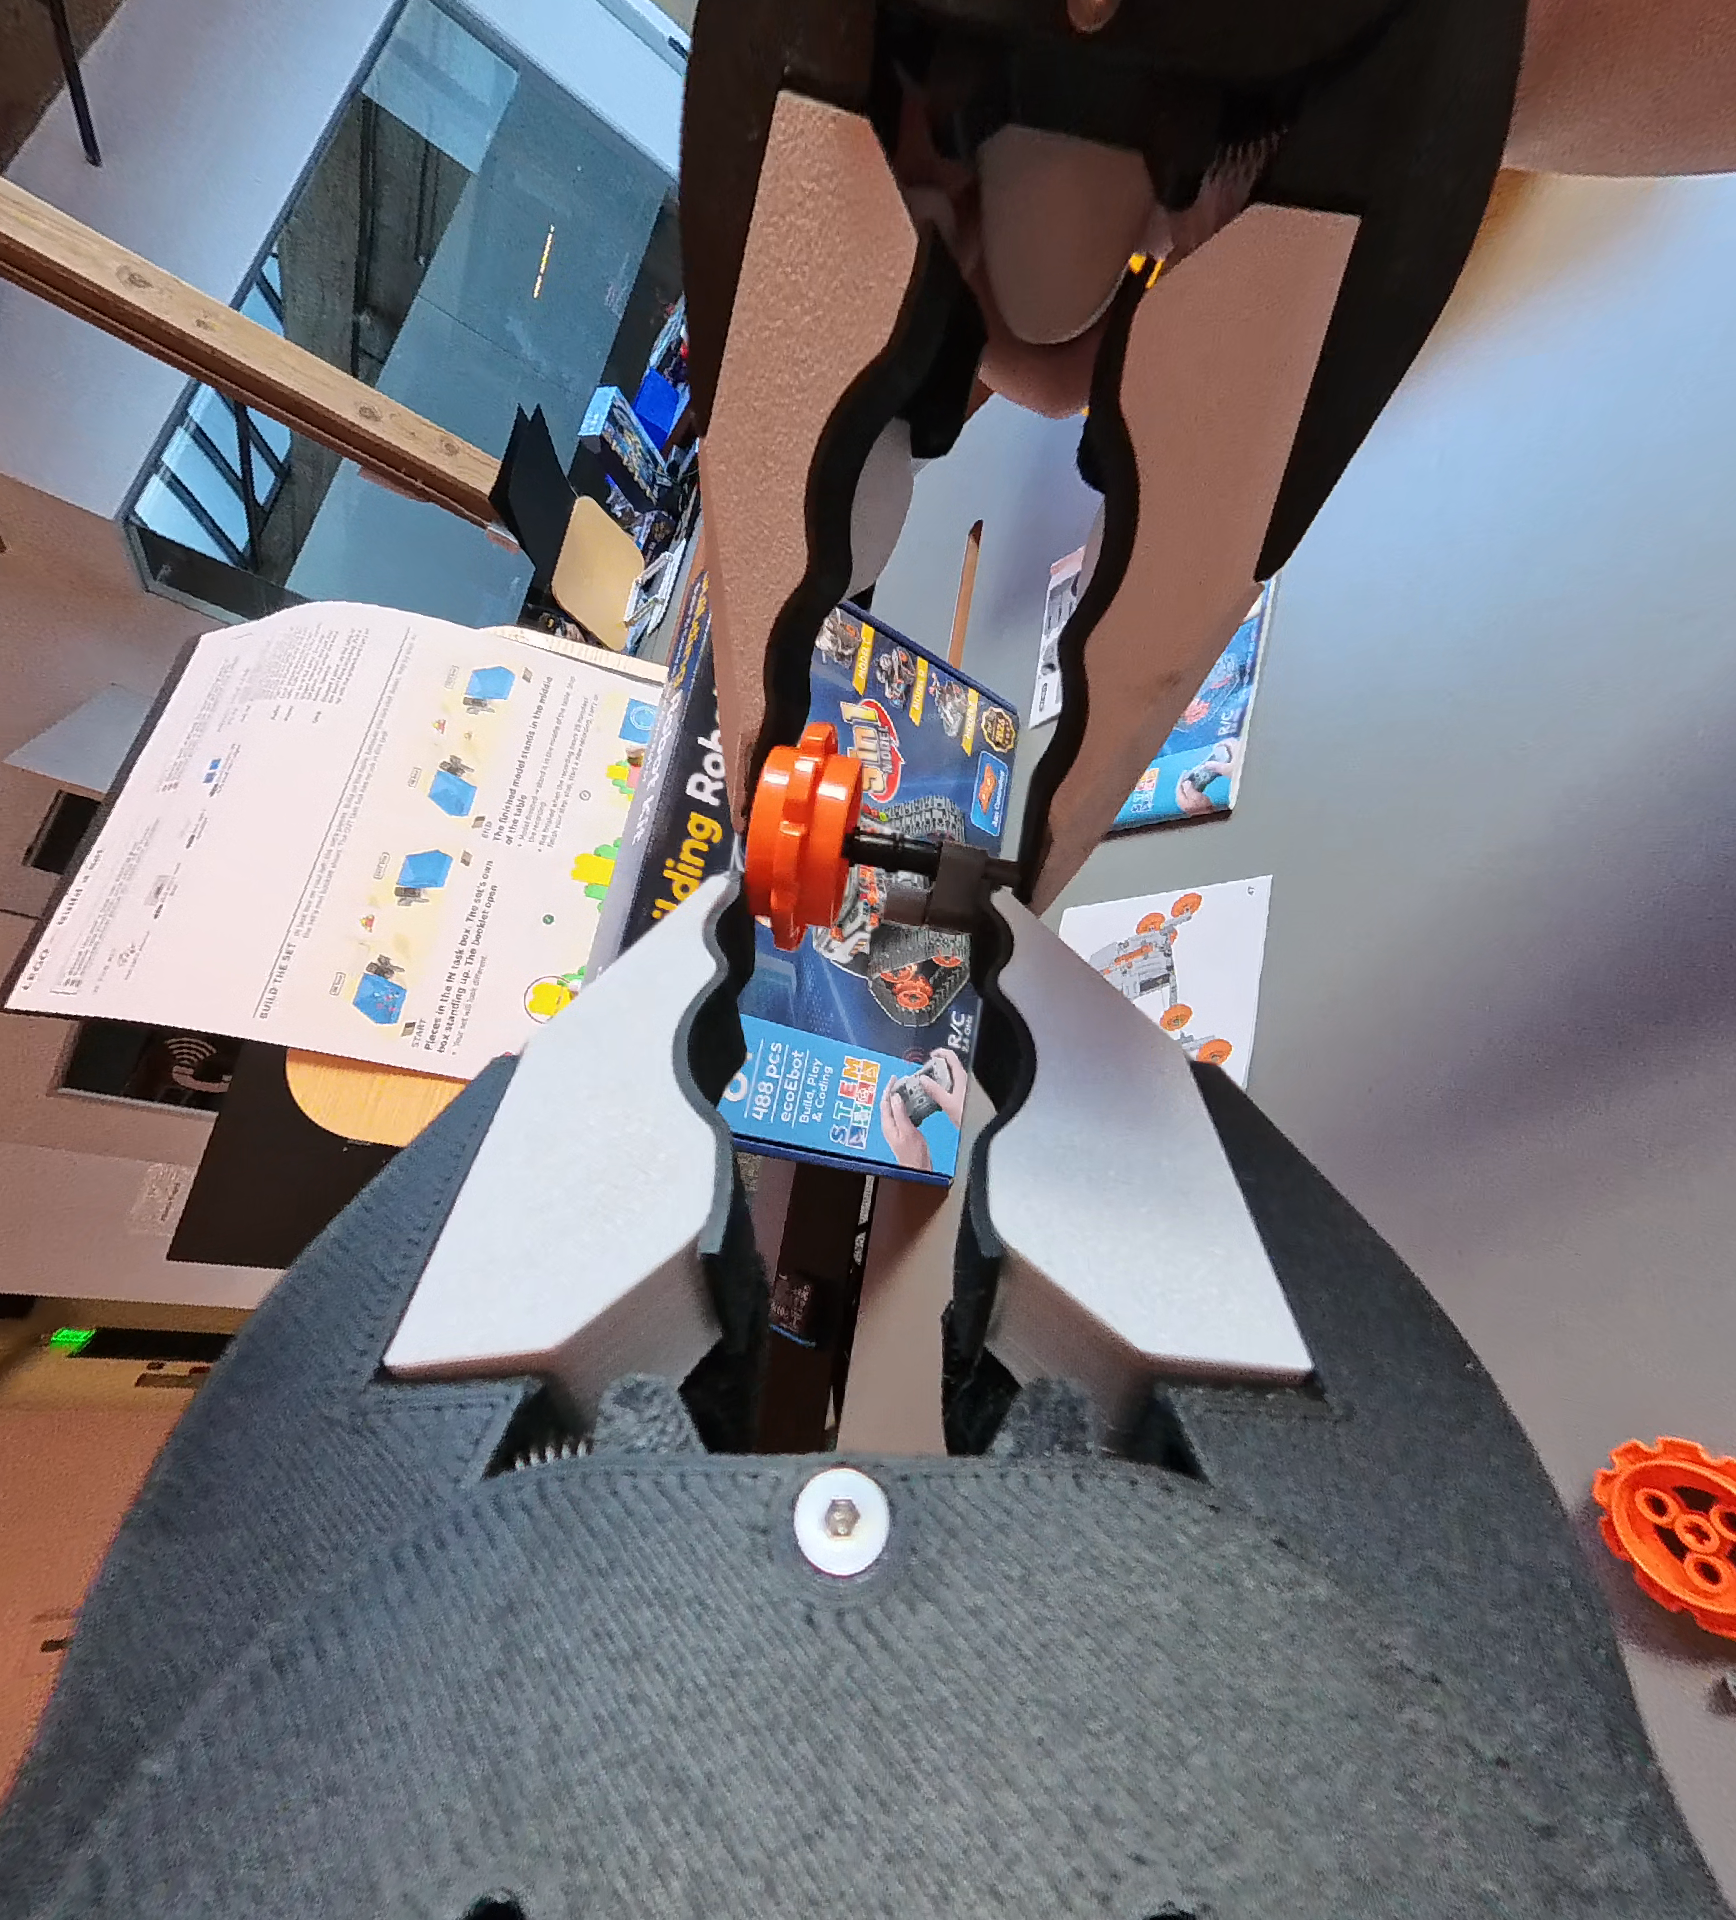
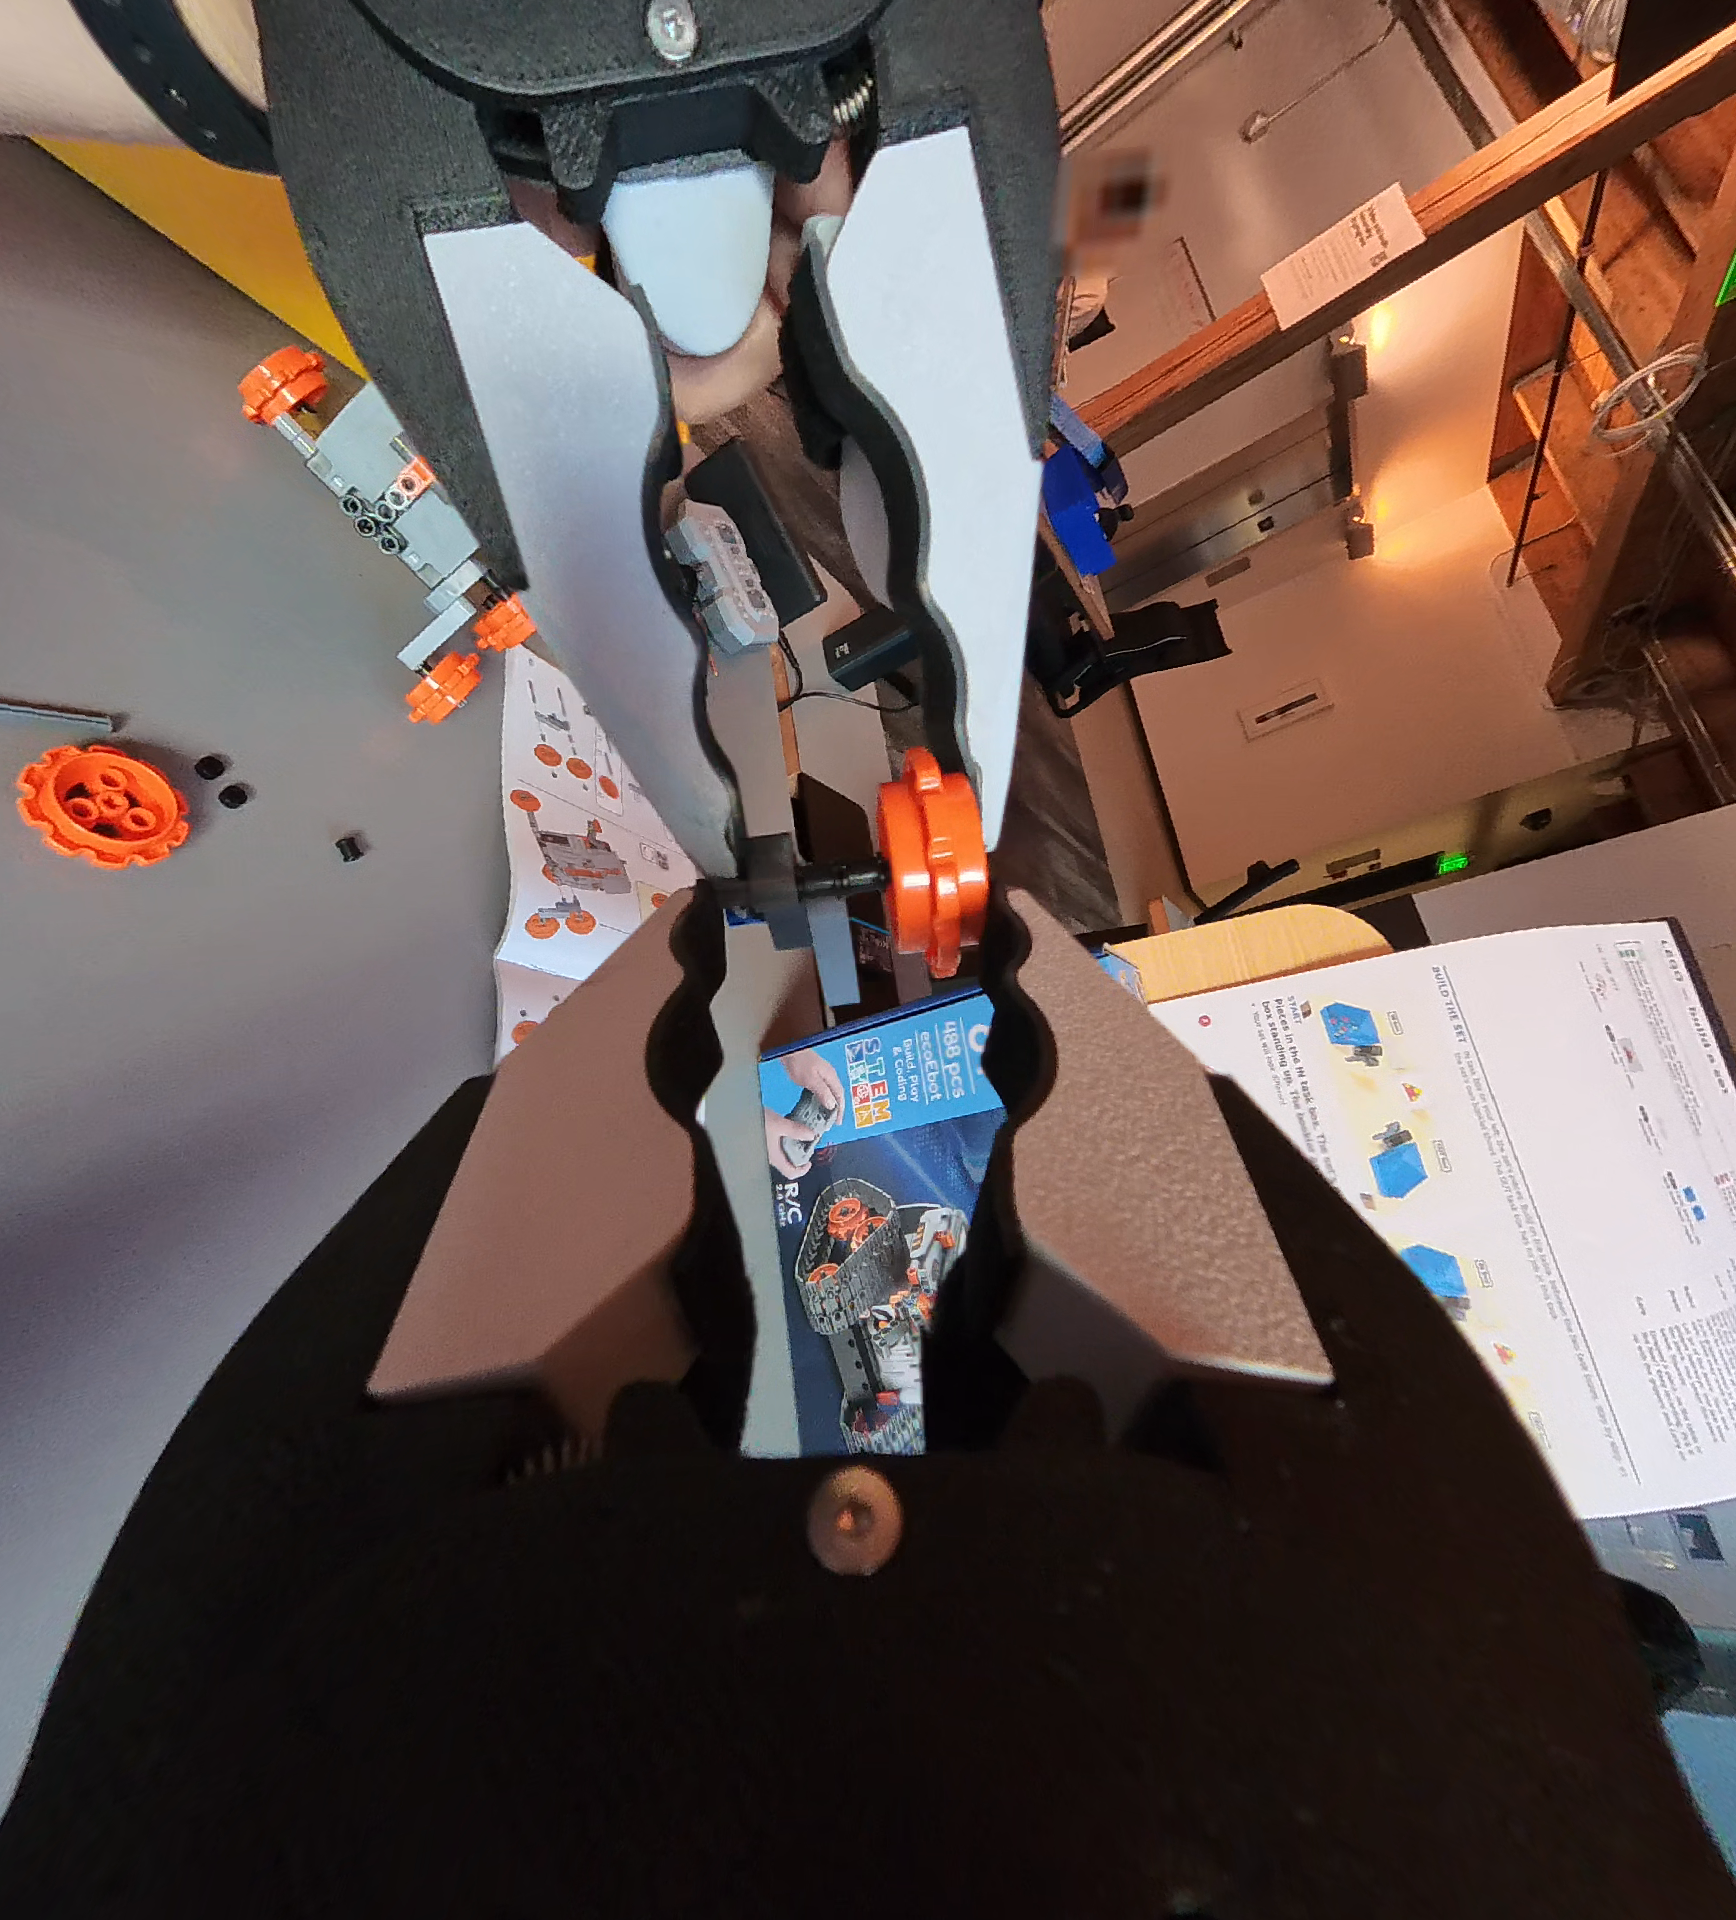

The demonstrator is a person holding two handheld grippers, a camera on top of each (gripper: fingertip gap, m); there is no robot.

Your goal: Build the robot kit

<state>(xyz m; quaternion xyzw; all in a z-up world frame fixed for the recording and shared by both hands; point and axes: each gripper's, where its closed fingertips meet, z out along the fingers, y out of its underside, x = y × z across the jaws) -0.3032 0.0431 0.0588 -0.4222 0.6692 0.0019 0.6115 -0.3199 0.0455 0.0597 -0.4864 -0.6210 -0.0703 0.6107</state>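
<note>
A small assembly is held in the air between the two grippers, which meet tip to tip. It is an orange gear (image 1: 799,831) (image 2: 931,862) on a black pin (image 1: 895,852) stuck in a dark grey connector (image 1: 957,883) (image 2: 770,883). My left gripper (image 1: 869,904), with silver fingers, closes on it end to end, one tip at the gear and one at the connector. My right gripper (image 2: 848,909), with brown fingers, closes on the same assembly from the opposite side. Each also shows in the other's view, the right gripper (image 1: 895,842) and the left gripper (image 2: 859,852).
On the grey table (image 2: 168,1039) lie a large orange gear wheel (image 2: 102,805) (image 1: 1711,1538), a grey axle (image 2: 43,714), small black pins (image 2: 220,784) and a partly built grey model (image 2: 386,499). A blue box (image 1: 864,935), a booklet (image 2: 573,831) and a printed sheet (image 1: 324,831) lie beyond. Less than 4 cm separates the two grippers' tips. From either gripper's tips it is about 25 cm to the large orange gear wheel (image 1: 1711,1538). Seen from the right wrist view (image 2: 93,815) as well.
</note>
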